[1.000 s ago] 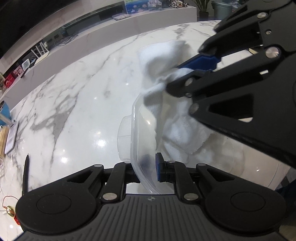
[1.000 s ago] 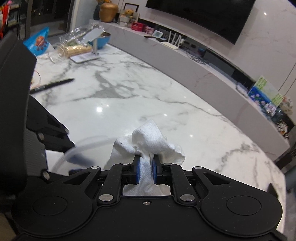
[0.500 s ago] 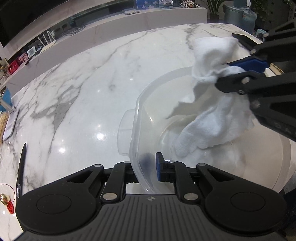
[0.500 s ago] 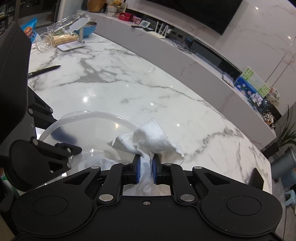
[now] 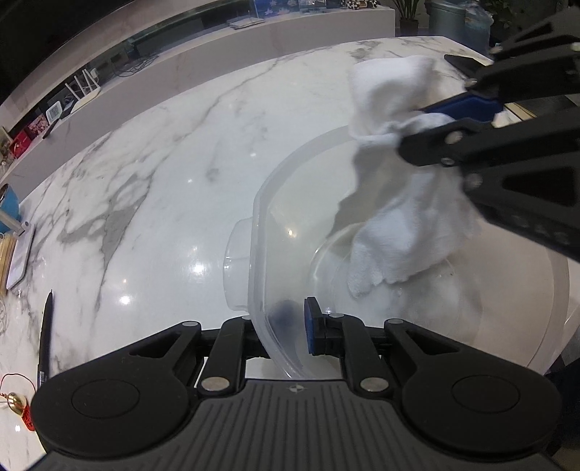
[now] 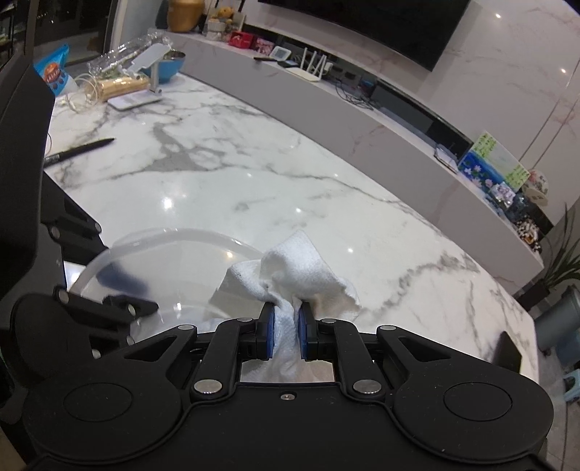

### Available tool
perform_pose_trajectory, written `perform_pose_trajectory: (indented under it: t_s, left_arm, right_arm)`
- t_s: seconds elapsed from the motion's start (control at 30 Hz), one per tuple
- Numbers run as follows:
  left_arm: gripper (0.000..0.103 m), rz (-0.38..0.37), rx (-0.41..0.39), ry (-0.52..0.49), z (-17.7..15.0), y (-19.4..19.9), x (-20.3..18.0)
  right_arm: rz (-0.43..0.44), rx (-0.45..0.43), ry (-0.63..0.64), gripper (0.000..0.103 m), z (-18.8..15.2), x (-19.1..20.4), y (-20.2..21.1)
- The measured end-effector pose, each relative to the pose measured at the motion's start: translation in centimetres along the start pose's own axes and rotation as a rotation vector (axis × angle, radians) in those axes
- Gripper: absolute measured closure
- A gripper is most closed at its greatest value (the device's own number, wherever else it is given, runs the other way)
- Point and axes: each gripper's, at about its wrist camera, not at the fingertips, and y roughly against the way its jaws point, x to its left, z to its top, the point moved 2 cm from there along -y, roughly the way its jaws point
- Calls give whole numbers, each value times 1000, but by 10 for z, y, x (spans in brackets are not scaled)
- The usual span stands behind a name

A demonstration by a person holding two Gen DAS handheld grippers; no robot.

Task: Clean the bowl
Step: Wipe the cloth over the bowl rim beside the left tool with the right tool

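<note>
Bowl [image 5: 427, 290] wiping is looking midway: left gripper [image 5: 290, 322] fingers pinching its rim, right gripper [image 6: 286, 326] fingers clamping the cloth [image 6: 301, 271] inside

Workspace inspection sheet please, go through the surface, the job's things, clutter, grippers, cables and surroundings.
Surface: white marble countertop with grey veins, glossy.
Job's things: clear plastic bowl held tilted; white cloth hanging into it.
Clutter: black pen, phone stand, blue bowl, snack bag, red charm.
Grippers: left gripper shut on the bowl's rim, one pad inside, one outside; right gripper shut on the cloth.
Cables: white cord coiled by the phone stand.
Surroundings: low ledge with router, boxes; dark screen; potted plant.
</note>
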Motion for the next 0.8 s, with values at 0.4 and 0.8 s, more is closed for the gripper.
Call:
perform_pose_trajectory:
  t_s: [0.4,0.8]
  left_arm:
    - [91,8,-6,-18,-1,1,-3]
    - [90,-1,-2,-4,0,0,1]
  right_arm:
    - [146,-67,-90,93,8,-3,-9]
    - [290,-103,-158,92,10,-2,-16]
